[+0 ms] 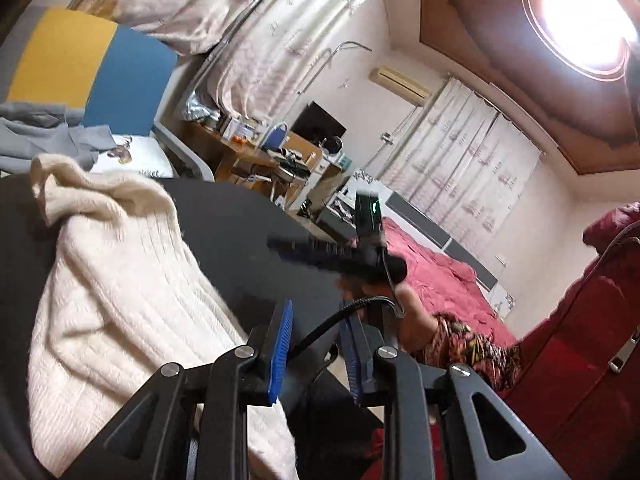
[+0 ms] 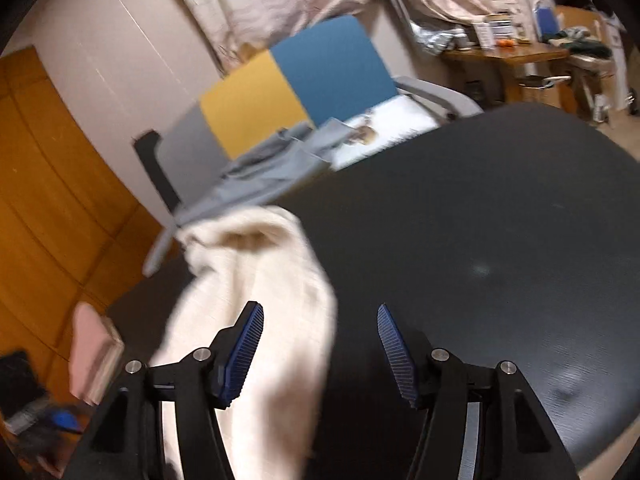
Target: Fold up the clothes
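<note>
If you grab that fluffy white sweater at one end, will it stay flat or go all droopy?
Probably droopy: the cream sweater already lies in soft bumps and folds on the black table. Its thick ribbed knit looks grippy rather than slippery, and likely weighty enough to sag and stretch.

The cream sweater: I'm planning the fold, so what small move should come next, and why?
Probably lower the open right tool onto the cream sweater to grip an edge. Both tools look empty, the left tool too, and the sweater lies bunched on the black table.
</note>
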The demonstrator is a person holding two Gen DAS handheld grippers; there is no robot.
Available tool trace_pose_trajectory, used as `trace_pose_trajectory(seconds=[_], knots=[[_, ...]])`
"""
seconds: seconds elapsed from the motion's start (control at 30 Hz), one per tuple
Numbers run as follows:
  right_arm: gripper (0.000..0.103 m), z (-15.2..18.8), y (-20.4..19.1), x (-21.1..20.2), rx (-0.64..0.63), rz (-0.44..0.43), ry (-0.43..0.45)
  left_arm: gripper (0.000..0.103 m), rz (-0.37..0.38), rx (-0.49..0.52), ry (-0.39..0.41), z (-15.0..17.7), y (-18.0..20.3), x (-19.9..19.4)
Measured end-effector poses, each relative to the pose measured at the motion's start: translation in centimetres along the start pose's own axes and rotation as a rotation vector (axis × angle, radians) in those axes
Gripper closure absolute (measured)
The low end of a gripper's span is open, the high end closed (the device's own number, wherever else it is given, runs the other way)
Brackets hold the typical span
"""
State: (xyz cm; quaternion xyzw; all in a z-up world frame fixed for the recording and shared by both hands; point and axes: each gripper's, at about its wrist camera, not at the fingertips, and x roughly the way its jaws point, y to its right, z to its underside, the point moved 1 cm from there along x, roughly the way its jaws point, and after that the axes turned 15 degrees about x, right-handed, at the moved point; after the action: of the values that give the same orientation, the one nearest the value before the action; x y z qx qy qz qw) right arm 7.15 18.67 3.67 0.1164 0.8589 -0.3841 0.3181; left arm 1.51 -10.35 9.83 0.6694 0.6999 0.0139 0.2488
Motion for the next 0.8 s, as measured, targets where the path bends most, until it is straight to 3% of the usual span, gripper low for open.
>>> trace_pose_trajectory(seconds=[0.13,0.2,0.23,0.3,0.33,0.4,0.43,0.47,0.57,0.63,0.7,0.8], knots=[[0.041,1.5,0.0,0.9,-0.038,-0.054,-0.085,0.079,-0.156,-0.149,0.025,0.2,-3.1,0.1],[0.043,2.6,-1.2,2.1,-0.082,-0.075,-0.128,0.079,-0.166,-0.275,0.024,0.6,-5.5,0.5],[0.044,3.2,-1.6,2.7,-0.104,-0.074,-0.145,0.079,-0.097,-0.326,0.056,0.8,-6.2,0.6],[0.044,3.7,-1.9,3.6,-0.098,-0.068,-0.158,0.079,0.239,-0.372,0.124,0.7,-6.2,0.5],[0.044,3.5,-1.3,3.6,-0.063,-0.066,-0.146,0.079,0.281,-0.336,0.088,0.5,-5.3,0.4],[0.044,3.0,-0.2,3.6,0.007,-0.062,-0.121,0.08,0.14,-0.14,-0.025,-0.3,-2.8,-0.2],[0.044,2.7,0.4,3.6,0.042,-0.06,-0.108,0.08,0.123,-0.101,-0.025,-0.4,-2.3,-0.8],[0.044,2.5,0.8,3.4,0.061,-0.053,-0.094,0.08,0.138,-0.104,-0.01,-0.4,-2.1,-1.2],[0.044,1.9,1.7,2.2,0.067,-0.013,-0.044,0.081,0.301,-0.226,0.112,0.2,-3.8,-2.8],[0.044,1.4,2.3,1.3,0.07,0.014,-0.01,0.081,0.314,-0.268,0.159,1.0,-5.6,-3.3],[0.044,0.9,3.2,0.4,0.1,0.015,0.012,0.08,0.265,-0.312,0.186,1.3,-7.3,-3.2],[0.042,0.9,2.5,0.3,0.031,-0.041,-0.038,0.08,0.085,-0.321,0.058,2.2,-8.1,-0.2]])
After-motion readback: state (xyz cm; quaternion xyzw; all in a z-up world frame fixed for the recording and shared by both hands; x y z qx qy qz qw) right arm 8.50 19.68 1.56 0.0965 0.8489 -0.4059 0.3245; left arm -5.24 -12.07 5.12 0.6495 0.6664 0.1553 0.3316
